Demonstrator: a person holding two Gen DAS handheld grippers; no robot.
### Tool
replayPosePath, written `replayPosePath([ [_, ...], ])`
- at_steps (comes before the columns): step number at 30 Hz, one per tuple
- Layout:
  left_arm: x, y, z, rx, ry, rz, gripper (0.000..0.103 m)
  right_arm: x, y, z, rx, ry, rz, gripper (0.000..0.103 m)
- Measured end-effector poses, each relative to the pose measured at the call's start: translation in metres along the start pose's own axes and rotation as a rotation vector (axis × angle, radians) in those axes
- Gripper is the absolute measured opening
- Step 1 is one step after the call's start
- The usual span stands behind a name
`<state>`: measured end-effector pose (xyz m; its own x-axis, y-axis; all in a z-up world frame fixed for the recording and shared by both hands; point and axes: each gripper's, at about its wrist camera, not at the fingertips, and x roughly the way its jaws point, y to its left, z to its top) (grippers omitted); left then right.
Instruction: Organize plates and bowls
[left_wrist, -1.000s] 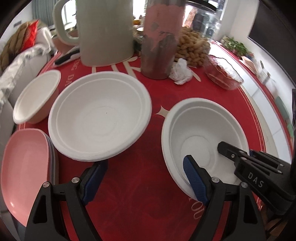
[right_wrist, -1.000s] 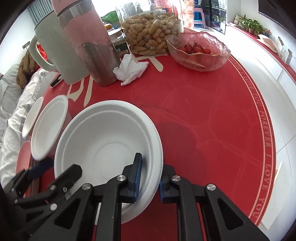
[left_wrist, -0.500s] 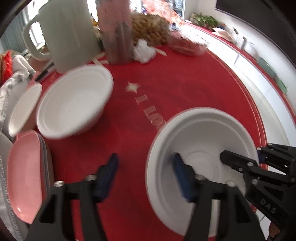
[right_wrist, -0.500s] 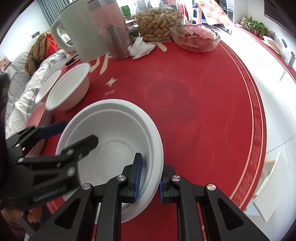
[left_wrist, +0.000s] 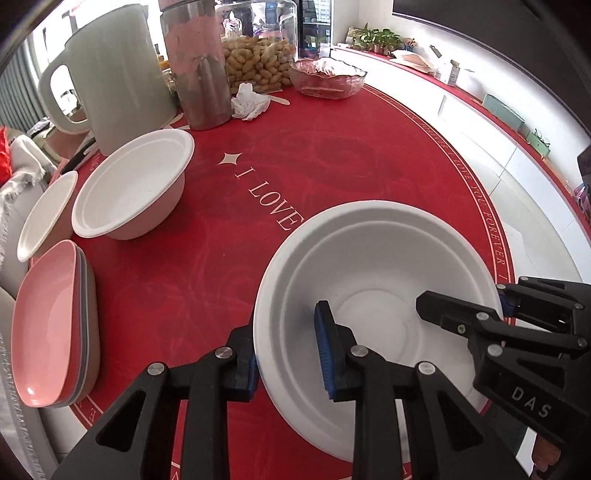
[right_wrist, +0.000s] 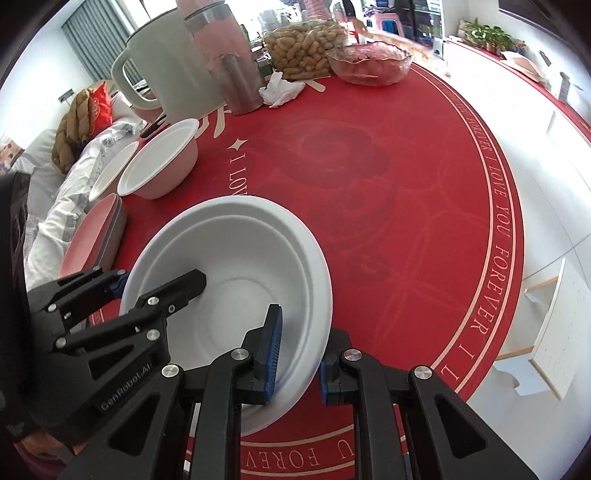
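Note:
A white bowl (left_wrist: 369, 258) (right_wrist: 240, 240) sits low over the red tablecloth (left_wrist: 229, 258), held from two sides. My left gripper (left_wrist: 286, 358) (right_wrist: 159, 280) straddles its left rim, one pad inside and one outside, and its jaws are closing on that rim. My right gripper (right_wrist: 297, 354) (left_wrist: 465, 301) is shut on the opposite rim. A second white bowl (left_wrist: 136, 188) (right_wrist: 159, 166) stands at the left. Behind it is a smaller white bowl (left_wrist: 44, 218). A stack of pink plates (left_wrist: 48, 321) (right_wrist: 92, 236) lies at the left table edge.
At the back stand a pale green kettle (left_wrist: 125, 66), a pink tumbler (left_wrist: 199, 62), a jar of peanuts (left_wrist: 258, 59), a glass dish (left_wrist: 325, 77) and a crumpled tissue (left_wrist: 251, 101). The round table's edge (right_wrist: 517, 258) curves along the right, with white floor beyond.
My left gripper has swung right from the far bowl to the held bowl and closed around its rim. The right gripper has carried that bowl away from the other dishes.

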<state>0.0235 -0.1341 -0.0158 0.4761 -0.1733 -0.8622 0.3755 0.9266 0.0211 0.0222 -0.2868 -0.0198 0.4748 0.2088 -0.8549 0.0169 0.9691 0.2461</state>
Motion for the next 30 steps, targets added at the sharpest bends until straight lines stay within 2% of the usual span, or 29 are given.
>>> replayPosePath([
  [24, -0.003, 0.002, -0.004, -0.002, -0.021, -0.012, 0.029, -0.005, -0.001, -0.004, 0.045, -0.011, -0.043, 0.018],
  [25, -0.006, 0.003, -0.004, -0.003, -0.032, -0.02, 0.036, -0.006, -0.003, -0.003, 0.051, -0.014, -0.044, 0.02],
  [26, -0.008, 0.003, -0.004, -0.002, -0.043, -0.03, 0.051, -0.007, -0.004, -0.003, 0.06, -0.023, -0.041, 0.038],
  [27, -0.012, 0.006, -0.003, -0.006, -0.063, -0.003, 0.056, -0.01, -0.006, -0.002, 0.069, -0.032, -0.055, 0.062],
  [29, -0.022, 0.011, -0.001, -0.006, -0.104, 0.038, 0.085, -0.018, -0.012, 0.0, 0.093, -0.078, -0.084, 0.074],
  [30, -0.028, 0.014, -0.001, -0.002, -0.135, 0.044, 0.085, -0.021, -0.014, 0.002, 0.102, -0.087, -0.081, 0.074],
])
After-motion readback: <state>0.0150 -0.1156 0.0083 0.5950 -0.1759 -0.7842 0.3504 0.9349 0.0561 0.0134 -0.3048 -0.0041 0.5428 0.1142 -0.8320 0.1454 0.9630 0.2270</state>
